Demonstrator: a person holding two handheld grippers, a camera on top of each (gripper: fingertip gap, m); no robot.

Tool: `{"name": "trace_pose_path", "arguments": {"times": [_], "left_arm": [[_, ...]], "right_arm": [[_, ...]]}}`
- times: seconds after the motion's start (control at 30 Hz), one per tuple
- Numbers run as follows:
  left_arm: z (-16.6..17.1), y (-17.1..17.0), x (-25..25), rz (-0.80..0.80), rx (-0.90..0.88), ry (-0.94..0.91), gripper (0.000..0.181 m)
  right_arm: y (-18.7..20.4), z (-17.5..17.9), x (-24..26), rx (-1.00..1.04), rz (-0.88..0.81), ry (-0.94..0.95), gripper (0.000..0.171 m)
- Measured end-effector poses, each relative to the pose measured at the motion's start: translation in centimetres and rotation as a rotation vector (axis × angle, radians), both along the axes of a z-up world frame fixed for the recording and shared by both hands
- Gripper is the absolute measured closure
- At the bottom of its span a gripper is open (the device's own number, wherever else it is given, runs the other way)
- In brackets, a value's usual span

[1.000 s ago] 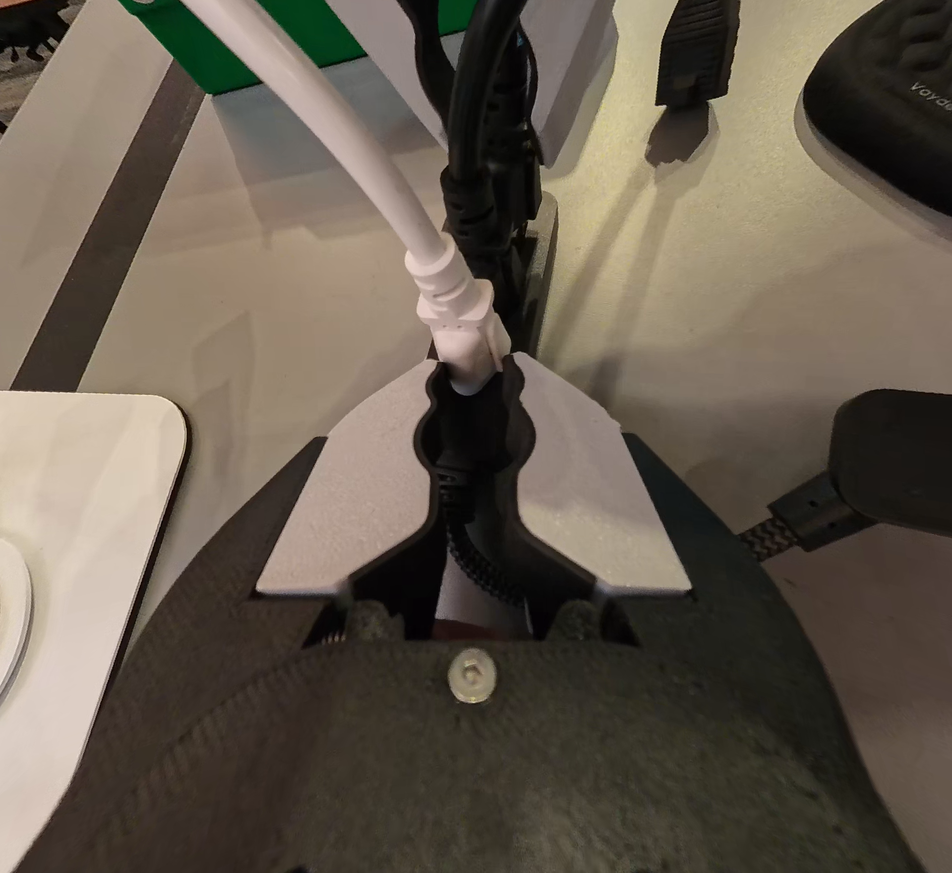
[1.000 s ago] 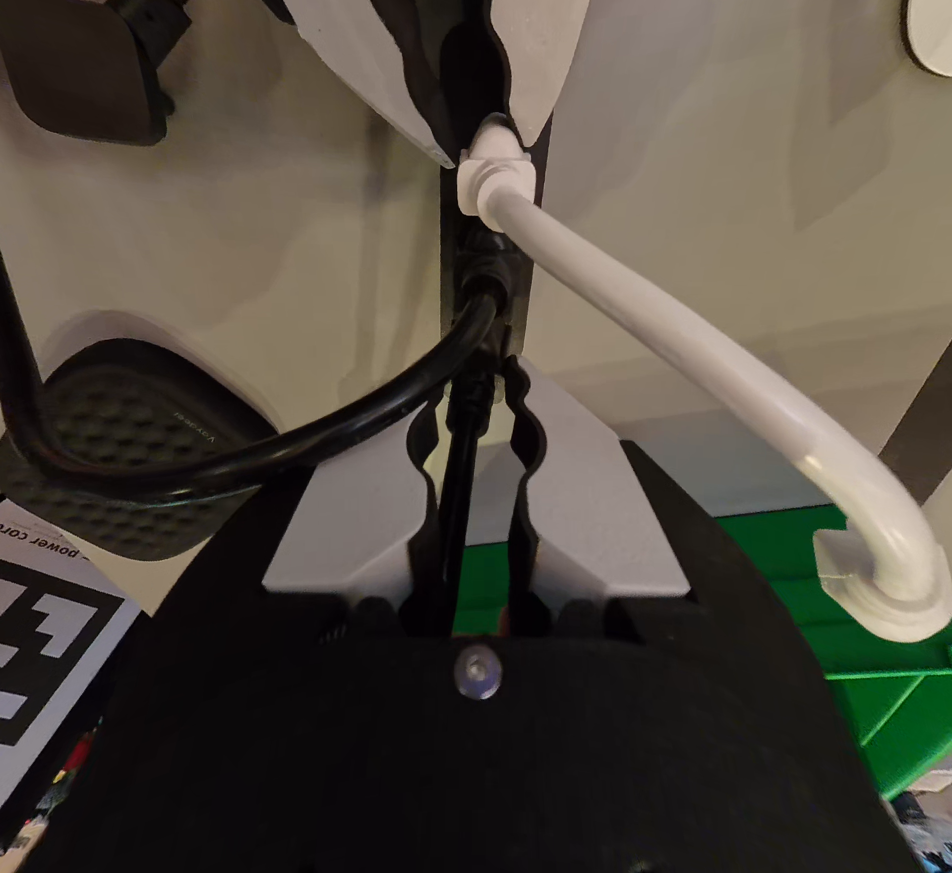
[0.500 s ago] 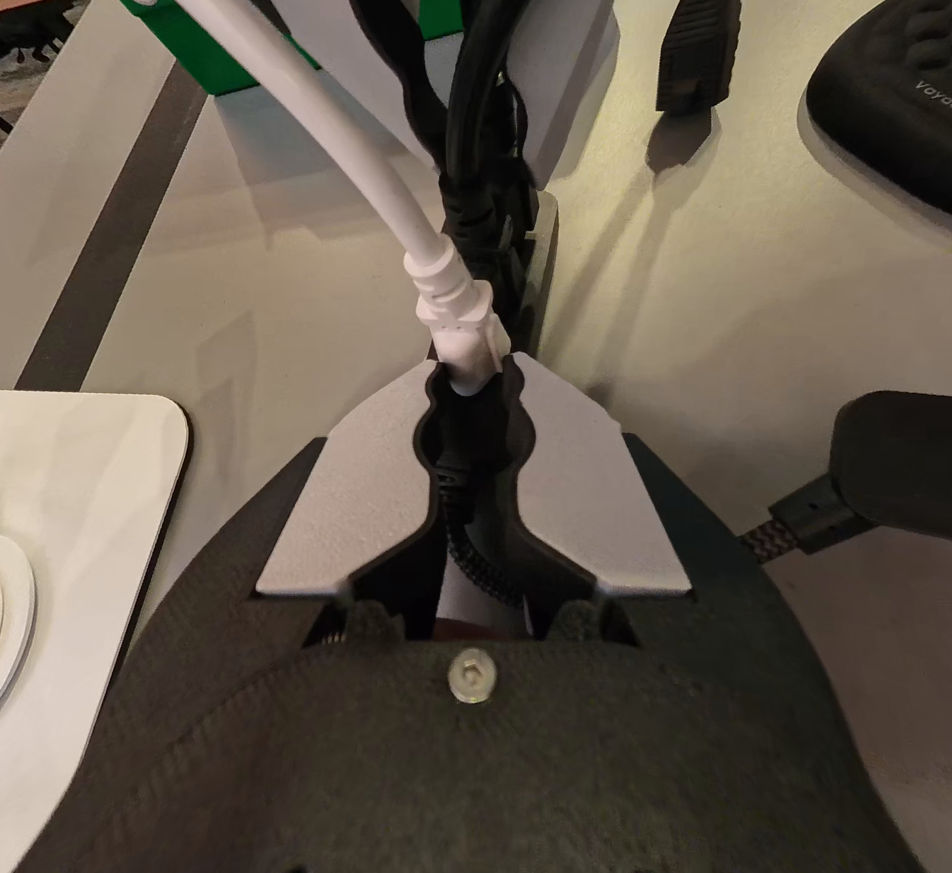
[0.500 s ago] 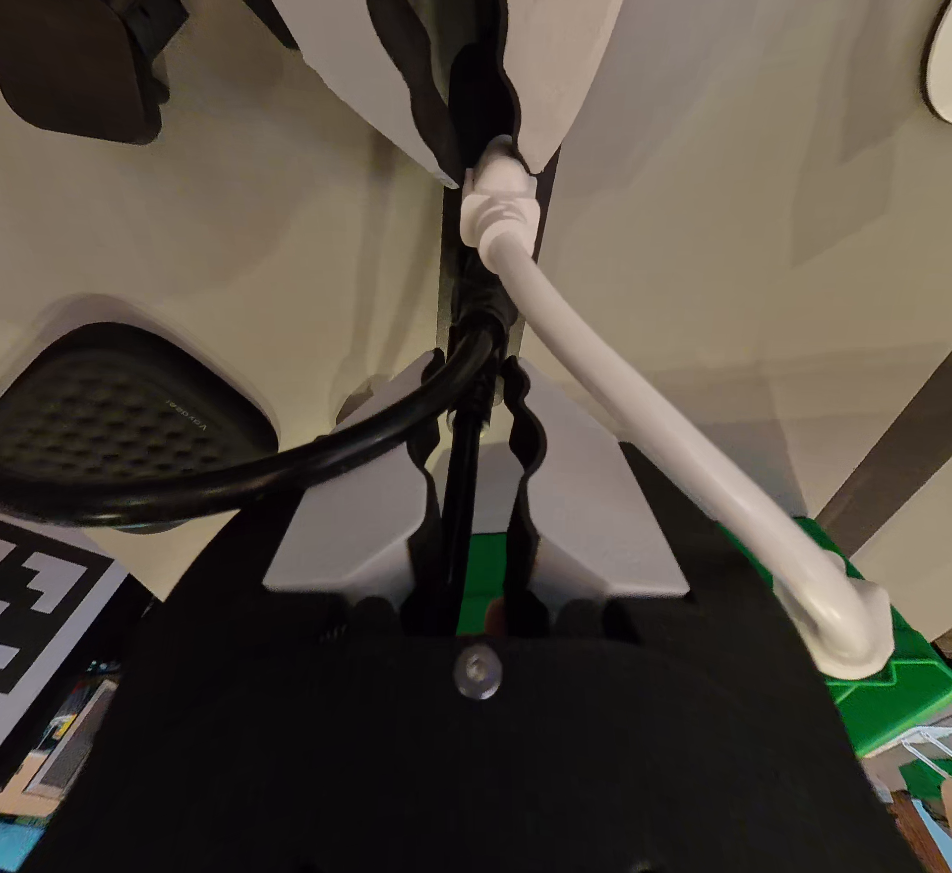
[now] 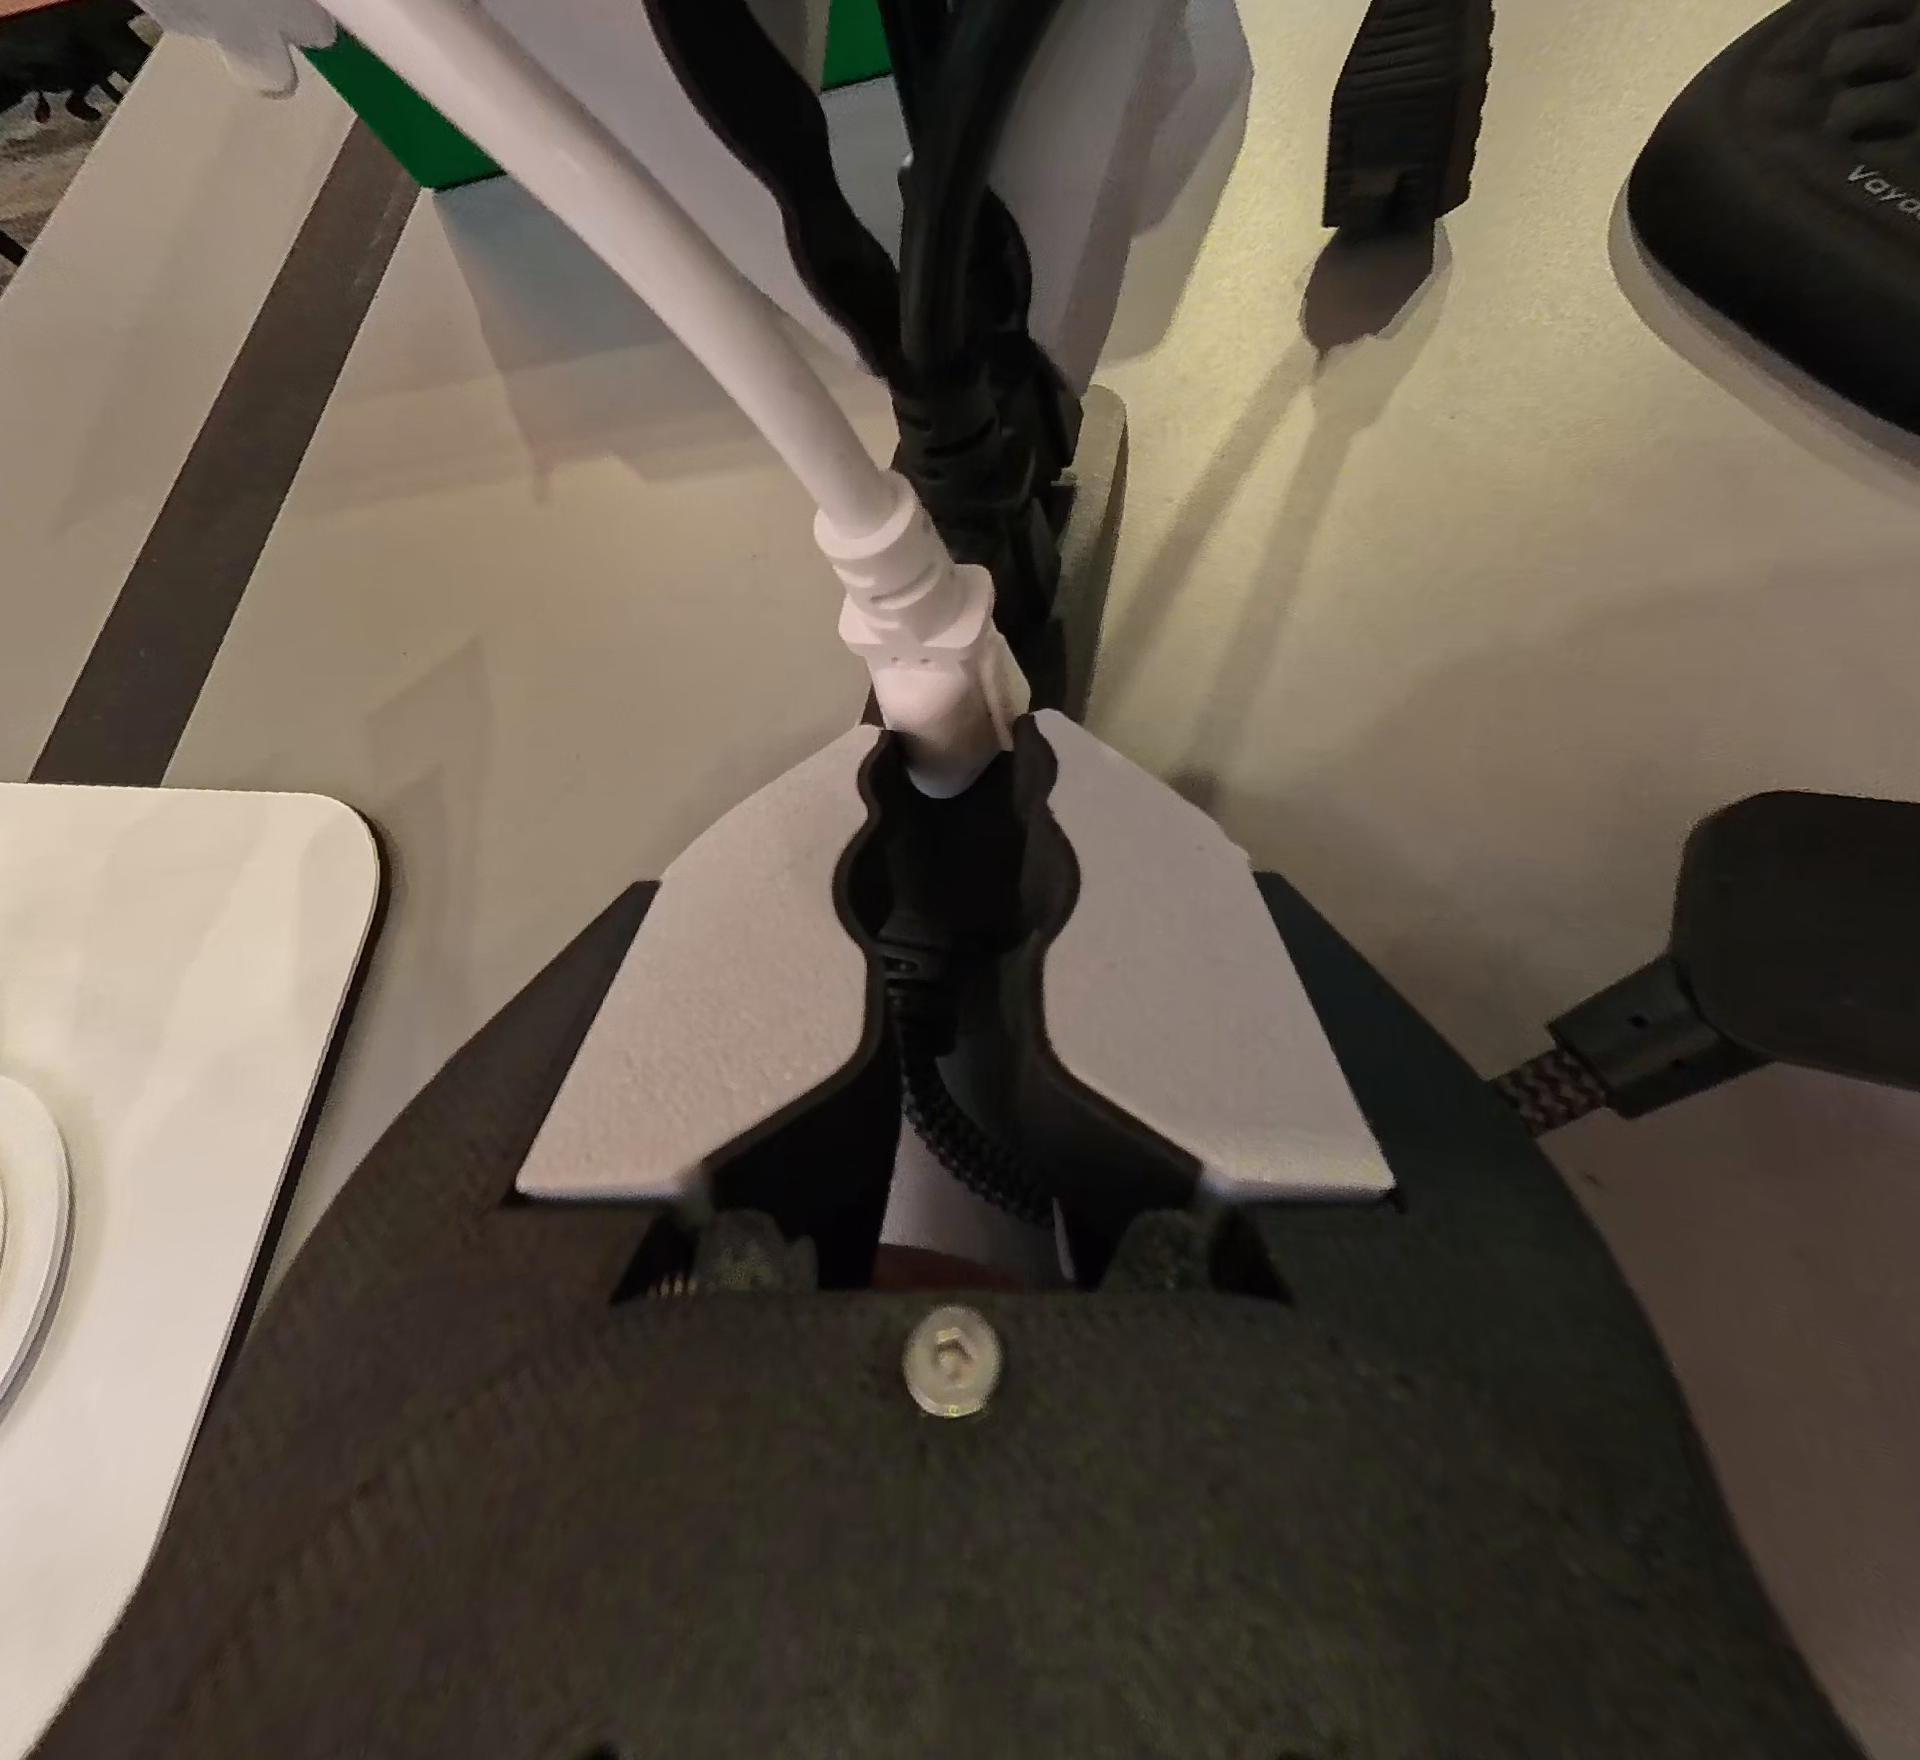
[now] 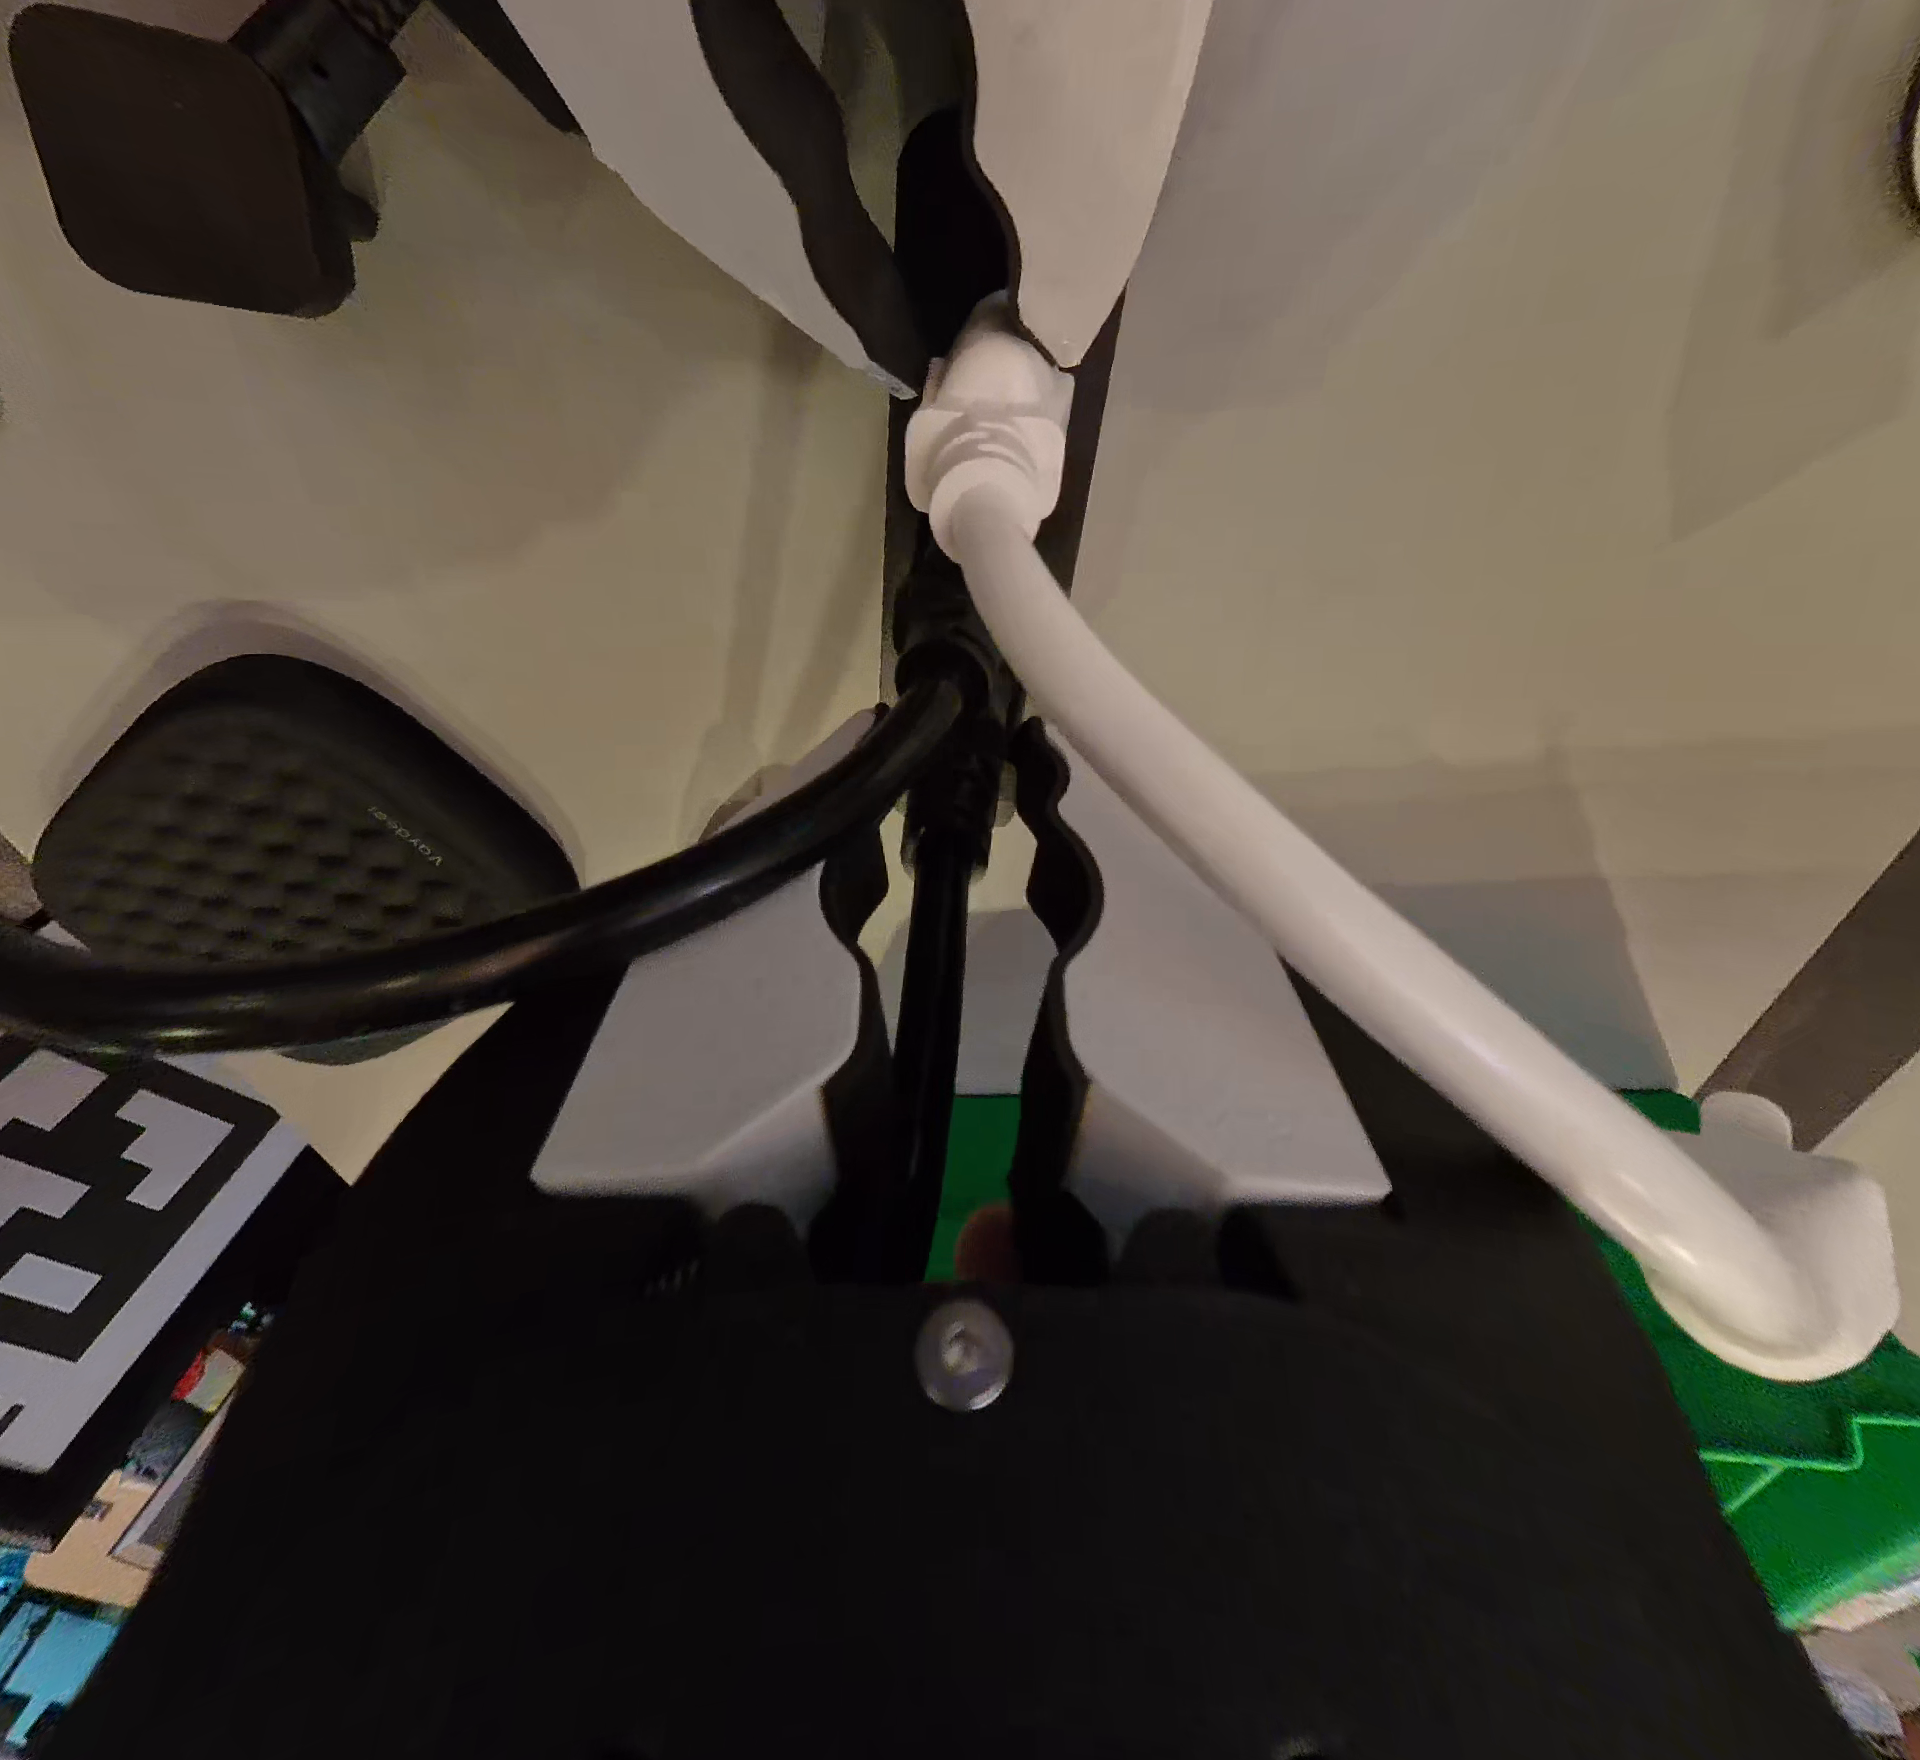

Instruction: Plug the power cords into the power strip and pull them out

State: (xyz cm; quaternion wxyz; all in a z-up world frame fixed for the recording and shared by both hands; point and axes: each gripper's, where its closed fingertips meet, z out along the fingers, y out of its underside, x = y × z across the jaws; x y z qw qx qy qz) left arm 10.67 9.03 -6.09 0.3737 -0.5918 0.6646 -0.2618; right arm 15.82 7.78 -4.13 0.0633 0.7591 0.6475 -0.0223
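Observation:
A narrow black power strip [image 5: 1096,526] lies on the pale table, seen edge on; it also shows in the right wrist view [image 6: 1086,463]. My left gripper [image 5: 951,744] is shut on its near end, where a braided cord [image 5: 956,1128] leaves it. A white plug [image 5: 914,609] sits in the strip just past the fingertips, its white cord [image 6: 1247,837] arching away. My right gripper [image 6: 961,775] is shut on a black plug [image 6: 966,765] farther along the strip. A thick black cord [image 6: 416,972] leaves a second black plug beside it. The sockets are hidden.
A black wrist pad [image 5: 1787,152] lies to the right, with a flat black plug on a braided cord [image 5: 1818,941] nearer. A loose black connector [image 5: 1413,69] hangs above the table. A green box [image 5: 416,110] stands behind, a white mat [image 5: 156,1035] at left. The grippers' ends are close to 6 cm from one another.
My right gripper has come closer to the left one along the strip and tilted. The white cord's far end has swung with it. My left gripper has held still on the strip.

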Motion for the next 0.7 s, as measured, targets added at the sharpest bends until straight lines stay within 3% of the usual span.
{"name": "trace_pose_path", "arguments": {"times": [0.53, 0.7], "left_arm": [[0.0, 0.0, 0.0, 0.0, -0.004, 0.0, 0.161], [0.0, 0.0, 0.0, 0.0, -0.001, 0.0, 0.161]], "right_arm": [[-0.2, -0.8, -0.2, 0.059, -0.029, 0.066, 0.151], [1.9, 1.7, -0.3, 0.237, 0.052, 0.048, 0.143]]}}
